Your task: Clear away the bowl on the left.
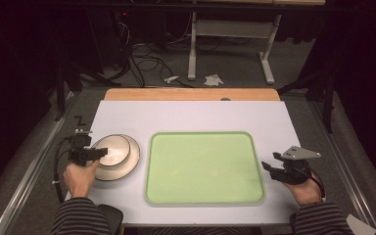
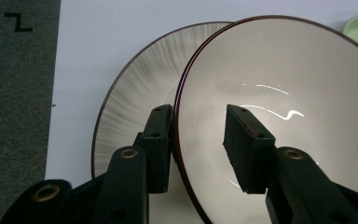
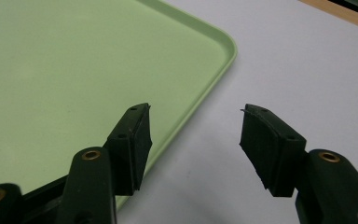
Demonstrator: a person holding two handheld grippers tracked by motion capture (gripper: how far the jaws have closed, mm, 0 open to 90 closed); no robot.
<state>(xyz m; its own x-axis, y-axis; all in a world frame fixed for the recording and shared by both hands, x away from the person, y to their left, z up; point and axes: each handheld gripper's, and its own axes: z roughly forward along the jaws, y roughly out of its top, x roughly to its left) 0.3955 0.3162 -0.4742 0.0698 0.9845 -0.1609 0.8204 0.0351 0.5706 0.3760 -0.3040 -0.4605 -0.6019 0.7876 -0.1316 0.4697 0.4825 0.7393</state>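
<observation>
Near the table's [image 1: 196, 115] left edge, a white bowl [image 1: 111, 149] sits on a striped plate [image 1: 129, 164]. The left gripper [image 2: 198, 140] has its jaws spread astride the bowl's rim, one outside over the plate, one inside the bowl; they are not yet pinching. The right gripper [image 3: 193, 144] hovers with its jaws spread beside the green tray's [image 1: 200, 196] right edge, holding nothing.

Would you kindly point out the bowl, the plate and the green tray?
bowl [image 2: 279, 70], left gripper view, inner wall.
plate [image 2: 140, 79], left gripper view, streaked rim.
green tray [image 1: 205, 166], high view, flat middle.
</observation>
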